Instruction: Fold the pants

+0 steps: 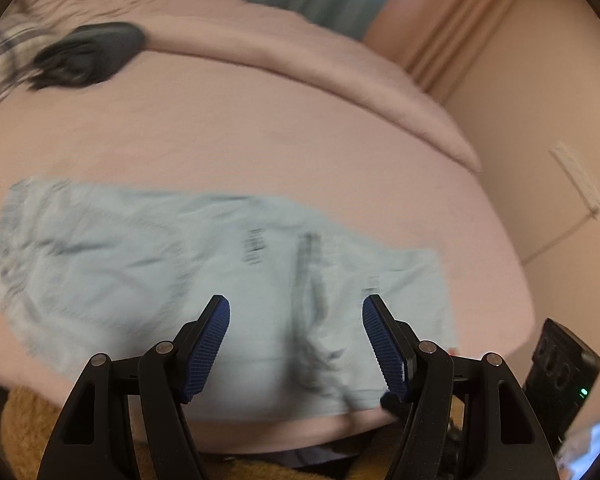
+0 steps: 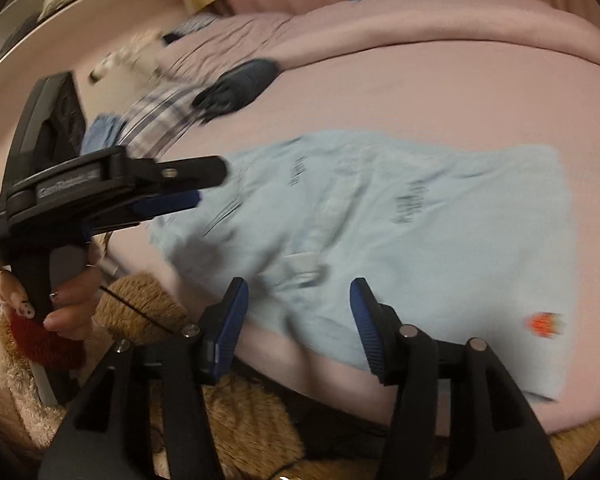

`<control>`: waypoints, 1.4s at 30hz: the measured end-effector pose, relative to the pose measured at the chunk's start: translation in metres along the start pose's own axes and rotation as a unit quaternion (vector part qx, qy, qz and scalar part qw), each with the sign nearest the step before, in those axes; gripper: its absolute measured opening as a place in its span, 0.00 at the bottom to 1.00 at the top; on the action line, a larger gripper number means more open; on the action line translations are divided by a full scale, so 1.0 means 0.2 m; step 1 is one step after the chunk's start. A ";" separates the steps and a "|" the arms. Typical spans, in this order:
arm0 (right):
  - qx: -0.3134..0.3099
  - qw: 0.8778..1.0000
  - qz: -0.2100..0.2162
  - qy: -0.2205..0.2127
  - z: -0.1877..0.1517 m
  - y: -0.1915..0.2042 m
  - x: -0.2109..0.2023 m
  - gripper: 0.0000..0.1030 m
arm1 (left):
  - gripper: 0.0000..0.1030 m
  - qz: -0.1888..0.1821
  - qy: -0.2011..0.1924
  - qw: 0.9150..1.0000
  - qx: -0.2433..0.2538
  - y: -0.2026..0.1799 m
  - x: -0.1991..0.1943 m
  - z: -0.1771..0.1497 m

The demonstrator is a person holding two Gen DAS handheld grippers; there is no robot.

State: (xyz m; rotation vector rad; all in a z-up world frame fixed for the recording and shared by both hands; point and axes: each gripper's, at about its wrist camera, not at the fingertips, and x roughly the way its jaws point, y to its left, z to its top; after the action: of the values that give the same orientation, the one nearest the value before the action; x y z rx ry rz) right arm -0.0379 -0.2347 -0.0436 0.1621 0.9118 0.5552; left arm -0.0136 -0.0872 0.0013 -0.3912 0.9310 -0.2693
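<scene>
Light blue pants [image 1: 172, 264] lie spread flat on the pink bed [image 1: 260, 120], with dark print and a small orange mark [image 2: 542, 324] near one corner. They also show in the right wrist view [image 2: 400, 232]. My left gripper [image 1: 296, 312] is open and empty, just above the pants' near edge. It also shows from the side in the right wrist view [image 2: 204, 188], over the pants' left end. My right gripper [image 2: 298, 296] is open and empty above the near edge of the pants.
A dark garment [image 1: 88, 56] and plaid cloth [image 2: 160, 116] lie at the bed's far side. A folded pink duvet [image 1: 340, 64] runs along the back. A brown fuzzy sleeve [image 2: 140, 312] is near the bed edge. The wall [image 1: 540, 100] stands to the right.
</scene>
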 end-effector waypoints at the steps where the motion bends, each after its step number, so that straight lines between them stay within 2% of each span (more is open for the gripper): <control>1: 0.002 1.000 -0.015 -0.010 0.00 -0.03 -0.03 0.52 | 0.61 -0.016 0.003 1.000 0.008 -0.04 0.01 0.00; 2: 0.007 0.999 -0.029 -0.018 0.00 -0.05 -0.05 0.49 | 0.56 -0.031 0.009 0.999 0.020 -0.09 0.04 0.01; 3: 0.017 0.999 -0.041 -0.022 0.00 -0.10 -0.07 0.47 | 0.46 -0.040 0.017 0.999 0.032 -0.13 0.08 0.03; 5: 0.043 0.997 -0.057 -0.013 -0.02 -0.19 -0.07 0.31 | 0.33 -0.060 0.038 0.996 0.058 -0.24 0.18 0.04; 6: 0.057 0.996 -0.062 -0.004 -0.03 -0.23 -0.05 0.30 | 0.25 -0.066 0.053 0.994 0.072 -0.29 0.24 0.04; 7: 0.066 0.996 -0.063 0.002 -0.05 -0.26 -0.04 0.30 | 0.23 -0.064 0.063 0.993 0.080 -0.32 0.29 0.03; 9: 0.076 0.995 -0.063 0.013 -0.08 -0.29 -0.02 0.28 | 0.22 -0.029 0.080 0.990 0.109 -0.37 0.40 -0.01; 12: 0.082 0.994 -0.064 0.015 -0.10 -0.31 0.00 0.28 | 0.20 0.061 0.105 0.985 0.121 -0.30 0.53 -0.10; 13: 0.082 0.995 -0.062 0.015 -0.10 -0.31 0.00 0.27 | 0.13 0.075 0.112 0.985 0.108 -0.24 0.56 -0.12; 14: 0.082 0.995 -0.061 0.017 -0.10 -0.31 0.00 0.27 | 0.12 0.059 0.092 0.989 0.095 -0.19 0.53 -0.15; 15: 0.083 0.995 -0.060 0.018 -0.10 -0.32 0.01 0.27 | 0.10 0.057 0.092 0.990 0.093 -0.17 0.51 -0.16; 21: 0.078 0.994 -0.069 0.019 -0.10 -0.30 0.02 0.28 | 0.07 0.065 0.074 0.992 0.081 -0.10 0.40 -0.21; 24: 0.072 0.994 -0.074 0.018 -0.10 -0.29 0.02 0.28 | 0.07 0.082 0.068 0.990 0.088 -0.12 0.38 -0.24; 29: 0.074 0.994 -0.078 0.019 -0.09 -0.27 0.03 0.28 | 0.07 0.079 0.066 0.991 0.086 -0.11 0.41 -0.23; 32: 0.057 0.993 -0.097 0.018 -0.07 -0.23 0.02 0.27 | 0.07 0.076 0.065 0.991 0.085 -0.09 0.40 -0.25; 35: 0.034 0.987 -0.158 -0.013 -0.04 -0.21 -0.04 0.30 | 0.07 0.068 0.066 0.993 0.077 -0.05 0.37 -0.26; 39: 0.049 0.986 -0.159 0.006 -0.04 -0.29 -0.01 0.27 | 0.07 0.063 0.067 0.993 0.070 -0.03 0.34 -0.27; 42: 0.031 0.985 -0.172 0.006 -0.08 -0.29 0.01 0.27 | 0.07 0.064 0.067 0.993 0.072 -0.02 0.33 -0.27</control>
State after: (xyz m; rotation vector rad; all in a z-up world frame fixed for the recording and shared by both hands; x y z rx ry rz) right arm -0.0280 -0.2836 -0.0762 0.0555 0.9451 0.2076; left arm -0.0208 -0.1286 -0.0739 -0.1806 1.0570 -0.2464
